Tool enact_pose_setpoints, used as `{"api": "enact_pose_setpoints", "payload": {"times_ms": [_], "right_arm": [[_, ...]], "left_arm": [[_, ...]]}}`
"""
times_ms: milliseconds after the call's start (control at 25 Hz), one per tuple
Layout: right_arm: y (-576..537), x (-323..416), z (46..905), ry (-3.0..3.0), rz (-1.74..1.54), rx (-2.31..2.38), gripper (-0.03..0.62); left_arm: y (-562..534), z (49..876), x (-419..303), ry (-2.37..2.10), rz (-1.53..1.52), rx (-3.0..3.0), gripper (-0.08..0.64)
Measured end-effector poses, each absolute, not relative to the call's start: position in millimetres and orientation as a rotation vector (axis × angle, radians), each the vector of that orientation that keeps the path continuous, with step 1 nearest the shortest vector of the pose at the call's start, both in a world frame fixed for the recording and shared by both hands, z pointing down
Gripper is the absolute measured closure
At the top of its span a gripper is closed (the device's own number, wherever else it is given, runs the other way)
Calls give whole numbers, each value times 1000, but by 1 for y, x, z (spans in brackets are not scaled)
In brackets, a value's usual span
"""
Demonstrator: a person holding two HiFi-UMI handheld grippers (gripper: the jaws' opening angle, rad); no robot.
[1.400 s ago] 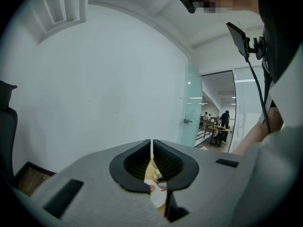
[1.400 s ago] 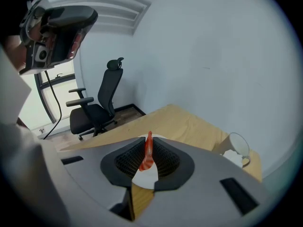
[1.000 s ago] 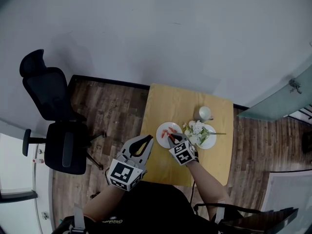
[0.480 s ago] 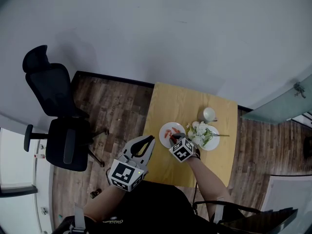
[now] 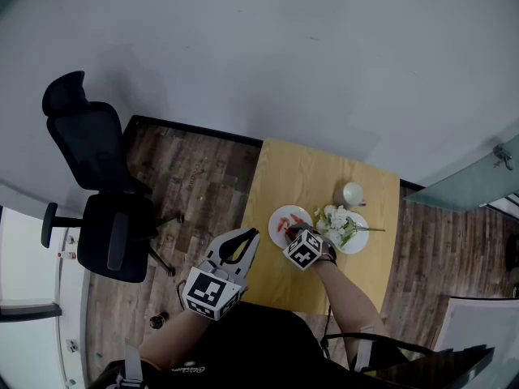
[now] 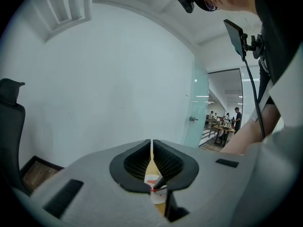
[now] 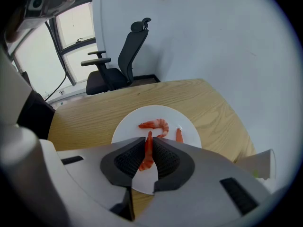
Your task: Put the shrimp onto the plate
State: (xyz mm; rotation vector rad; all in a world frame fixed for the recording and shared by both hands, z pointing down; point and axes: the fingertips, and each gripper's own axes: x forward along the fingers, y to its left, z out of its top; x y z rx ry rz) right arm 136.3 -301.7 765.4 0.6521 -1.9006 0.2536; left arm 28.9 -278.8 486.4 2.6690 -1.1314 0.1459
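A white plate lies on the yellow wooden table. Two orange shrimp rest on it: a curled one and a straight one. My right gripper is over the plate's near edge, shut on a third shrimp that sticks out between its jaws. Whether this shrimp touches the plate is unclear. My left gripper hangs off the table's left front side, shut with nothing in it.
Right of the shrimp plate is a second plate with white flowers, and behind that a white cup. A black office chair stands on the wood floor to the left. A glass door is at the right.
The head view has drifted slightly. My right gripper stays over the plate's near edge with the shrimp in it. The left gripper has kept its place.
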Motion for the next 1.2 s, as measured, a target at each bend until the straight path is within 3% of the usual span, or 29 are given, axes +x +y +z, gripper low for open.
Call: {"api": "enact_pose_setpoints", "payload": {"times_ms": [1200], "right_arm": [[-309, 136, 770, -1799, 298, 518, 537]], "left_arm": [[-277, 483, 17, -1160, 136, 2658, 540]]}}
